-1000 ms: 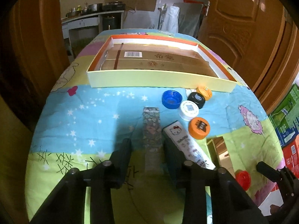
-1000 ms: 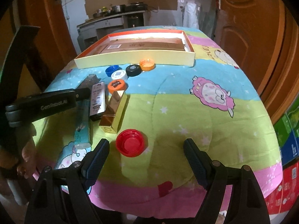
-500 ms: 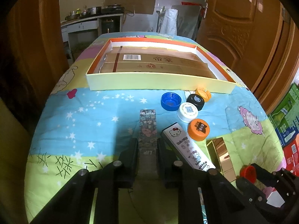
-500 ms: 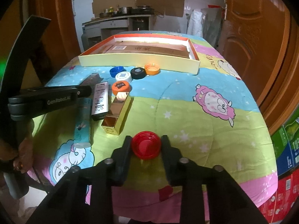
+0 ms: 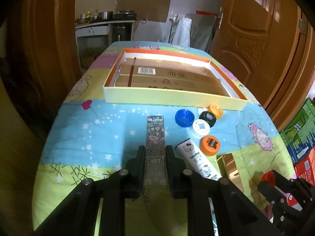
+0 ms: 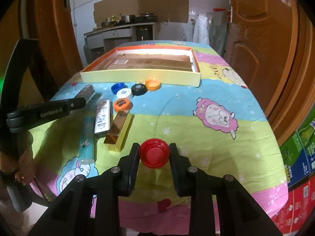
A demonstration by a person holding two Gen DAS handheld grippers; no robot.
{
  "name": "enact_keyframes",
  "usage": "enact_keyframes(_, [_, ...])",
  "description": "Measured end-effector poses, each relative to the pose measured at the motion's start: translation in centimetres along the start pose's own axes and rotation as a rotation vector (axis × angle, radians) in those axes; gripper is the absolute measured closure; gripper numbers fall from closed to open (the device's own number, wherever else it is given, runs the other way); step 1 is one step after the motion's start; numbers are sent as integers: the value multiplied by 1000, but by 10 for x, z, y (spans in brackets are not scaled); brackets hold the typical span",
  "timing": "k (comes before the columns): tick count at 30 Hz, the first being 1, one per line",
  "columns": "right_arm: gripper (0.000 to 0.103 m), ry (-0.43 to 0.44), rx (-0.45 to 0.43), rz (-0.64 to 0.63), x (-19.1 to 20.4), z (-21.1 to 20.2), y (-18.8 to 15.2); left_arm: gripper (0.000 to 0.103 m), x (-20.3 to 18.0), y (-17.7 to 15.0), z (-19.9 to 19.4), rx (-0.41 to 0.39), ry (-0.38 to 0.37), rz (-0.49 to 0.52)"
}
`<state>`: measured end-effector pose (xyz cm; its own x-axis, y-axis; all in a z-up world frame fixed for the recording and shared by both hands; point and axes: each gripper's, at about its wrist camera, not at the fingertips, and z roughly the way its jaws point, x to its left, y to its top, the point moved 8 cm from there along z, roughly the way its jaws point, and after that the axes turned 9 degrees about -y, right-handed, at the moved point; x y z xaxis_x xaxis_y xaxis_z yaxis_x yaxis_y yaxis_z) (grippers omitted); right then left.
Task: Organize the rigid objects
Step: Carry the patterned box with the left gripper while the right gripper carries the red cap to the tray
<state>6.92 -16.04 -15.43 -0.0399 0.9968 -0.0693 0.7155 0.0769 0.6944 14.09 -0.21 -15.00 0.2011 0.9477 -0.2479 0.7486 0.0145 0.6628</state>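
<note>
My left gripper [image 5: 155, 151] is shut on a long dark floral box [image 5: 155, 131] that points toward the tray. My right gripper [image 6: 154, 149] is shut on a red bottle cap [image 6: 154, 156], held a little above the bedspread. A shallow yellow tray with an orange rim [image 5: 173, 98] sits at the far side, its floor lined with cardboard. In front of it lie blue [image 5: 184, 117], white [image 5: 201, 128], black [image 5: 207, 116] and two orange caps [image 5: 209, 145]. A white cartoon box [image 5: 196, 160] and a gold box [image 6: 118, 130] lie nearby.
A pale blue tube [image 6: 86, 137] lies on the cartoon bedspread [image 6: 196, 133] at the left. A person's hand [image 6: 21, 165] holds the left gripper's handle. Wooden doors [image 5: 256, 29] stand on the right, stacked cartons [image 5: 299, 133] on the floor beside the bed.
Both grippers have shut: the left on the floral box, the right on the red cap, which has come up off the bedspread. The other objects lie where they were.
</note>
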Motion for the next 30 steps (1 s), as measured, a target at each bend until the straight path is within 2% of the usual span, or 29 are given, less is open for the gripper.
enact_keyframes(7, [73, -7, -39, 12, -10, -9, 26, 83, -10, 17, -15, -36, -8, 14])
enact_keyframes(15, [73, 19, -99, 2, -8, -19, 79, 83, -20, 55, -28, -65, -20, 1])
enact_keyframes(30, [73, 77, -91, 33, -8, 7, 150, 83, -32, 108, -11, -58, -26, 14])
